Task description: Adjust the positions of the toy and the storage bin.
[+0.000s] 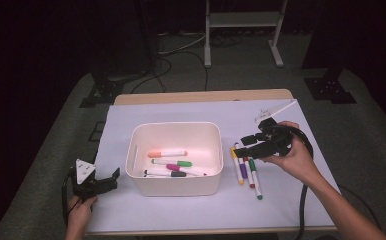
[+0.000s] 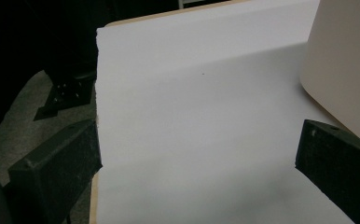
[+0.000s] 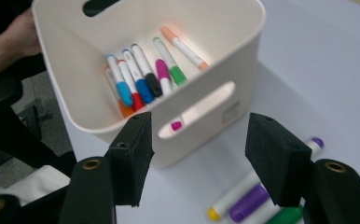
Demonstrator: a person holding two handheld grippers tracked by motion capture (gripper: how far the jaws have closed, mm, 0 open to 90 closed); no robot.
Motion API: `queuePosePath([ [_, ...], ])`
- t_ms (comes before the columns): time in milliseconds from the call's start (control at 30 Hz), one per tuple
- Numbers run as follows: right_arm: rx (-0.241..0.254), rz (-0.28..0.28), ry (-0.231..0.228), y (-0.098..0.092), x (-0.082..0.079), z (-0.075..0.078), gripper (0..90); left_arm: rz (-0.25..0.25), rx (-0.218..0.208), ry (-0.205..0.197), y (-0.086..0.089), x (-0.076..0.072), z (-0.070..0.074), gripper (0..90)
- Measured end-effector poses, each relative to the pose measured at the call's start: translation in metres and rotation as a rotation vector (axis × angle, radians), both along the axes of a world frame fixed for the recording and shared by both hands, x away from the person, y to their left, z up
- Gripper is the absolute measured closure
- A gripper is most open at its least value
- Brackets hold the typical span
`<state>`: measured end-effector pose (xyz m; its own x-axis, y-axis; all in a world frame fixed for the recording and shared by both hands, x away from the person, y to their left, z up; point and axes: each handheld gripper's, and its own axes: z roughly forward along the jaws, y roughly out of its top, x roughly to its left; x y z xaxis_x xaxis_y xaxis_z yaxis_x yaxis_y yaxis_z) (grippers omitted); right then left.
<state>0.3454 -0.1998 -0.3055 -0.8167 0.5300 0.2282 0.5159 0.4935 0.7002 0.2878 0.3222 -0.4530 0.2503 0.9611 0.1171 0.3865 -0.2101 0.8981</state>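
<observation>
A white bin [image 1: 176, 125] stands mid-table with several markers [image 1: 167, 153] lying in it. To its right a few loose markers [image 1: 246, 172] lie side by side on the sheet. My right gripper [image 1: 242, 145] hovers over their far ends, pointing at the bin, jaws open and empty. In the right gripper view the bin's handle wall [image 3: 225, 107] is just past my open right gripper [image 3: 199, 158]; the markers inside [image 3: 141, 79] and loose markers [image 3: 248, 205] lie below. My left gripper [image 1: 113, 180] rests open left of the bin. In its own view the left gripper [image 2: 197, 172] is empty, bin corner [image 2: 341, 60] at right.
A white sheet [image 1: 181, 107] covers the table, with the wooden edge [image 1: 201, 96] showing at the far side. A white strip [image 1: 276, 111] lies at the back right. The sheet's left edge [image 2: 98, 93] drops to the floor. A hand [image 3: 15, 37] is behind the bin.
</observation>
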Motion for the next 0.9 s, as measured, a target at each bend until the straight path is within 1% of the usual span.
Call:
queuePosePath([
  [33, -0.002, -0.016, 0.002, -0.007, 0.000, -0.006, 40.2, 0.000, 0.001, 0.001, 0.000, 0.000, 0.000, 0.0],
  [67, -0.002, -0.016, 0.002, -0.007, 0.000, -0.006, 40.2, 0.000, 0.000, 0.000, 0.000, 0.000, 0.000, 0.0],
  [100, -0.007, -0.036, 0.009, -0.014, 0.000, -0.013, 40.2, -0.001, 0.003, 0.001, 0.000, 0.000, 0.000, 0.0],
  [167, -0.015, -0.041, 0.010, -0.016, 0.000, -0.015, 40.1, -0.001, 0.003, 0.002, 0.000, 0.000, 0.000, 0.0],
  [200, -0.026, -0.052, 0.013, -0.019, 0.000, -0.020, 40.1, -0.001, 0.001, 0.000, 0.000, 0.000, 0.000, 0.0],
  [233, -0.035, -0.067, 0.022, -0.025, 0.000, -0.028, 39.9, -0.001, 0.000, 0.000, 0.000, 0.000, 0.000, 0.0],
  [267, -0.035, -0.067, 0.022, -0.025, 0.000, -0.028, 39.9, 0.000, 0.000, 0.000, 0.000, 0.000, 0.000, 0.0],
  [333, -0.040, -0.084, 0.027, -0.030, -0.001, -0.036, 39.9, -0.001, 0.000, -0.001, 0.000, 0.000, 0.000, 0.0],
  [433, -0.052, -0.109, 0.049, -0.038, -0.001, -0.052, 39.7, -0.001, 0.002, -0.003, 0.000, 0.000, 0.000, 0.0],
  [467, -0.052, -0.109, 0.049, -0.038, -0.001, -0.052, 39.7, -0.001, 0.002, -0.003, 0.000, 0.000, 0.000, 0.0],
  [533, -0.060, -0.126, 0.053, -0.042, -0.002, -0.059, 39.7, -0.001, 0.001, -0.004, 0.000, 0.000, 0.000, 0.0],
  [567, -0.066, -0.138, 0.062, -0.045, -0.003, -0.066, 39.6, -0.001, 0.002, -0.003, 0.000, 0.000, 0.000, 0.0],
  [633, -0.069, -0.144, 0.060, -0.046, -0.003, -0.068, 39.7, -0.002, 0.003, -0.003, 0.000, 0.000, 0.000, 0.0],
  [700, -0.072, -0.157, 0.075, -0.048, -0.004, -0.075, 39.7, -0.002, 0.004, -0.003, 0.000, 0.000, 0.000, 0.0],
  [733, -0.078, -0.162, 0.074, -0.049, -0.004, -0.079, 39.7, -0.002, 0.003, -0.002, 0.000, 0.000, 0.000, 0.0],
  [900, -0.091, -0.171, 0.091, -0.049, -0.005, -0.093, 39.9, -0.003, 0.004, -0.003, 0.000, 0.000, 0.000, 0.0],
])
